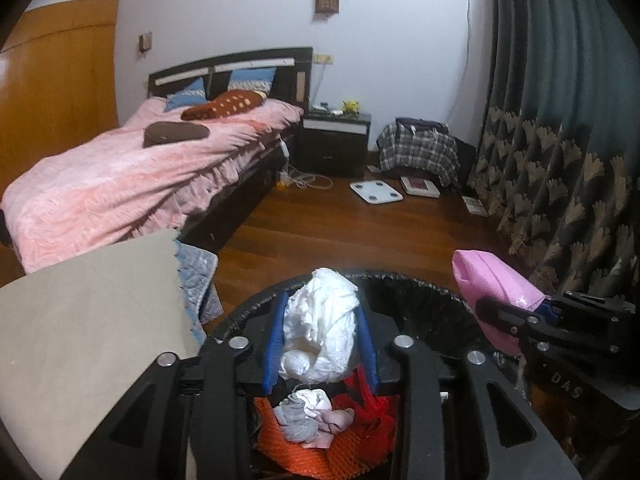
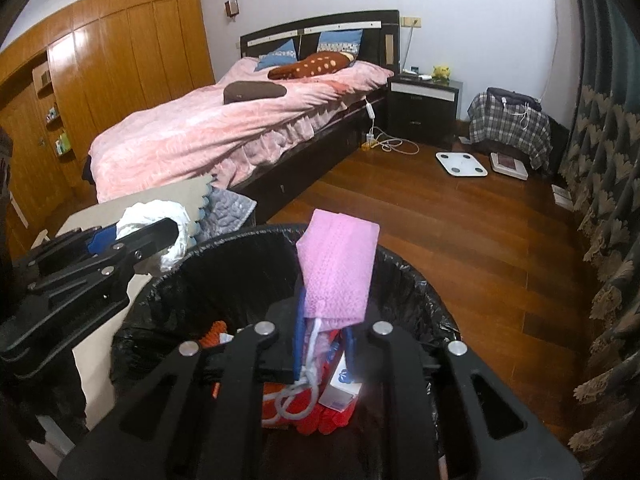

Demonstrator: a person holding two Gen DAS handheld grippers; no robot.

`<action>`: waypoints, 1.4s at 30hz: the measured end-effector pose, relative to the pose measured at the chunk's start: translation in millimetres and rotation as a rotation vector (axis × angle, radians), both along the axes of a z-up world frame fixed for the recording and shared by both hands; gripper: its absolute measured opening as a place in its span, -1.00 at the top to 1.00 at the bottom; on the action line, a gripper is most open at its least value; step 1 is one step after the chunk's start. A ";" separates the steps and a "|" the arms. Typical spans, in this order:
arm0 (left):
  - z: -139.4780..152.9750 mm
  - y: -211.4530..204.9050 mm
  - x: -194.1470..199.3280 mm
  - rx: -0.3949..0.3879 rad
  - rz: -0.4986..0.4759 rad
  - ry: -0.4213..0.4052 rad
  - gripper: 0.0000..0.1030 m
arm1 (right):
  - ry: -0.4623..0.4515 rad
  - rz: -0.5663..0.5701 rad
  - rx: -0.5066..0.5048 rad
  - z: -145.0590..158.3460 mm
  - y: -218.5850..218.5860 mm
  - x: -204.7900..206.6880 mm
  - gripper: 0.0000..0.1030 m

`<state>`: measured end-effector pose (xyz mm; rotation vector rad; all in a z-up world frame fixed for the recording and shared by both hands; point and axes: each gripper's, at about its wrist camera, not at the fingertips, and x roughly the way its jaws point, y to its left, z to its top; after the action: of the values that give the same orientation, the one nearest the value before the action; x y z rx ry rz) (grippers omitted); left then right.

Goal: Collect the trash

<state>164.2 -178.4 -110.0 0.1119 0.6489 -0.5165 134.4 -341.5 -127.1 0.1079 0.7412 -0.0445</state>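
Left gripper [image 1: 320,320] was clamped on a crumpled white wad [image 1: 320,332], held over the black-lined trash bin [image 1: 420,300]; right gripper [image 2: 324,316] was clamped on a pink mask [image 2: 338,272] above the same bin's near side. Red netting [image 1: 352,440] and grey scraps lay inside; pink bed [image 2: 224,128] stood far left.

We were in a bedroom at home. Far ahead of the fingers stood a bed [image 2: 240,120] with a pink blanket [image 1: 120,176] and pillows [image 2: 310,65]. A nightstand [image 2: 424,108], wooden closets [image 2: 120,60] and long curtains [image 1: 560,120] stood around it.
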 end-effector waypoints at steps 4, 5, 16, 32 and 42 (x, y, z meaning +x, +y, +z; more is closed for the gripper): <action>-5.9 2.7 9.3 -0.019 -0.031 0.062 0.00 | 0.027 -0.018 -0.022 -13.2 -3.4 4.8 -0.03; -5.9 4.6 9.6 -0.021 -0.032 0.064 -0.02 | 0.032 -0.019 -0.020 -15.0 -4.0 4.8 -0.03; 31.1 35.0 -7.9 -0.034 0.030 -0.031 -0.69 | -0.021 -0.023 -0.024 5.0 -1.4 -26.7 -0.82; 92.0 107.8 -74.8 -0.025 0.178 -0.135 -0.88 | -0.152 0.070 0.035 92.4 44.4 -77.0 -0.90; 112.3 126.2 -123.0 -0.006 0.203 -0.187 -0.88 | -0.173 0.098 0.052 129.7 66.9 -98.6 -0.90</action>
<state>41.2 -52.2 2.3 0.0864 0.4697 -0.3076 35.8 -274.6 2.6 0.1231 0.5737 0.0762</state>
